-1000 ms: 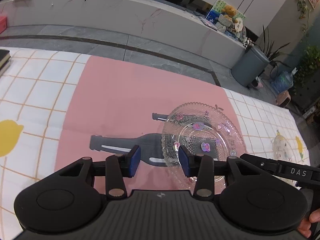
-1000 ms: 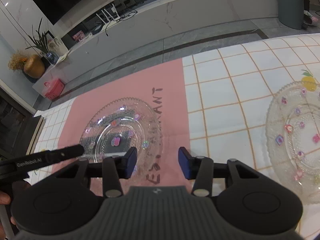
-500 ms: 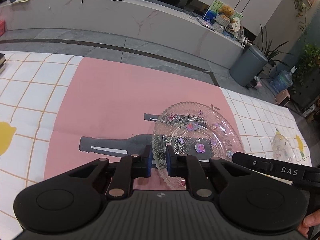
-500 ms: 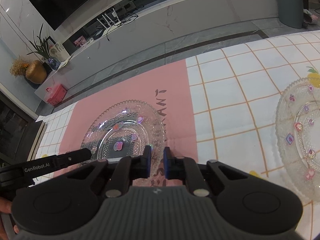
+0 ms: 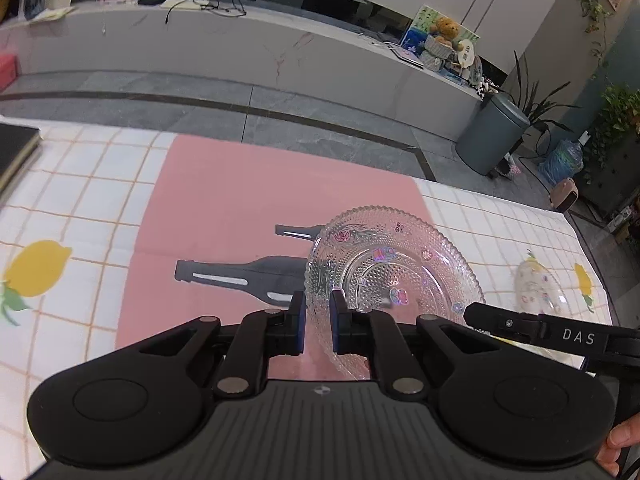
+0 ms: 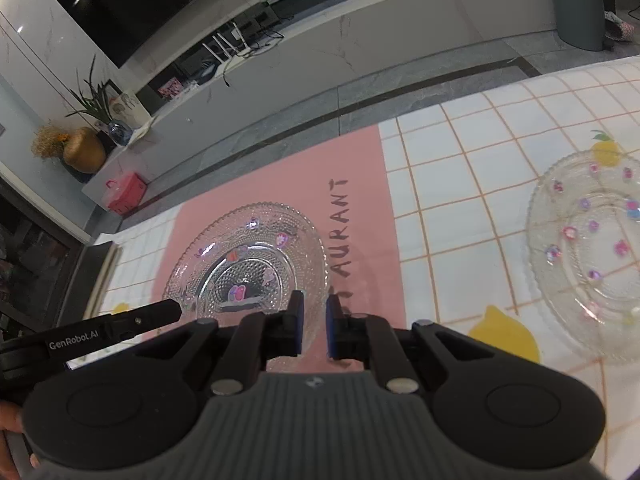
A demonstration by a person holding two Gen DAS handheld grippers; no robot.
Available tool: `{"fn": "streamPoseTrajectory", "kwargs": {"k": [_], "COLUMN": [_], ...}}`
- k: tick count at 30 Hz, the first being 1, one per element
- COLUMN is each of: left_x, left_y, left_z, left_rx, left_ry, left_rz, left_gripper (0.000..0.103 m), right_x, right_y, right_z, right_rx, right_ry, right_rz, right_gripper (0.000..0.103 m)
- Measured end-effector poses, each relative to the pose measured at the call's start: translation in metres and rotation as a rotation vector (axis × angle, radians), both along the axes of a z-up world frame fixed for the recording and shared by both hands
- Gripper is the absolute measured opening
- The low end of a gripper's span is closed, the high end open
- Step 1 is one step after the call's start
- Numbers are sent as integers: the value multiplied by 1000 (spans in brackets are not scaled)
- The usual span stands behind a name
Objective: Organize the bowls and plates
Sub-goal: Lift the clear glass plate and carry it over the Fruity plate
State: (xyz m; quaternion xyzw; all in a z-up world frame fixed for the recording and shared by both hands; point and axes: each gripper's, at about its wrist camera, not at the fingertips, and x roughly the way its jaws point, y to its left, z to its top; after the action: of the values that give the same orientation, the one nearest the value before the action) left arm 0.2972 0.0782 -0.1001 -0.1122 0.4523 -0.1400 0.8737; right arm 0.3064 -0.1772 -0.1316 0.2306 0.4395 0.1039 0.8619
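Observation:
A clear beaded glass plate [image 5: 394, 276] with small coloured flower prints is over the pink mat. My left gripper [image 5: 318, 326] is shut on its left rim. My right gripper [image 6: 314, 328] is shut on its right rim; the plate [image 6: 248, 264] shows there too. The plate looks tilted, lifted a little off the mat. A second, similar glass plate [image 6: 592, 248] lies flat on the checked cloth to the right, and shows small in the left wrist view [image 5: 540, 288].
The pink mat [image 5: 240, 208] with bottle prints lies on a white checked tablecloth [image 5: 76, 200] with lemon prints. A dark book [image 5: 16, 152] lies at the table's left edge. Beyond the far table edge are grey floor, a long white counter and a grey bin [image 5: 492, 140].
Both grippers went from open to shut on opposite rims of the plate. The plate has since risen slightly and tilted.

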Motion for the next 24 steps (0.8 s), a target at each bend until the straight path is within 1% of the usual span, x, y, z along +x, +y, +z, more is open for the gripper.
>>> {"fn": "streamPoseTrajectory", "kwargs": {"k": [3, 5, 7, 10, 12, 13, 16, 18, 24], "left_x": [-17, -29, -41, -62, -78, -85, -107, -122, -165], "left_y": [-2, -4, -7, -11, -13, -14, -22, -29, -52], "left_z": [21, 36, 51, 70, 81, 85, 98, 105, 119], "left_rx": [-1, -11, -12, 2, -13, -19, 1, 0, -48], "left_ry": [-25, -37, -42, -57, -62, -60, -57, -60, -59], "left_rz": [-4, 0, 10, 31, 44, 46, 37, 29, 33], "left_gripper": [13, 13, 13, 13, 13, 13, 13, 13, 13], "right_x": [-19, -32, -47, -72, -90, -98, -123, -140, -189], "right_y": [-7, -11, -13, -16, -21, -24, -36, -43, -76], "right_z": [16, 26, 37, 53, 62, 65, 74, 80, 93], "right_rx": [32, 59, 70, 81, 94, 105, 147, 150, 161], "right_ry": [-14, -5, -6, -30, -38, -36, -29, -41, -60], "right_rz": [-8, -22, -29, -25, -21, -21, -20, -21, -24], "right_gripper": [9, 9, 9, 9, 9, 9, 9, 10, 10]}}
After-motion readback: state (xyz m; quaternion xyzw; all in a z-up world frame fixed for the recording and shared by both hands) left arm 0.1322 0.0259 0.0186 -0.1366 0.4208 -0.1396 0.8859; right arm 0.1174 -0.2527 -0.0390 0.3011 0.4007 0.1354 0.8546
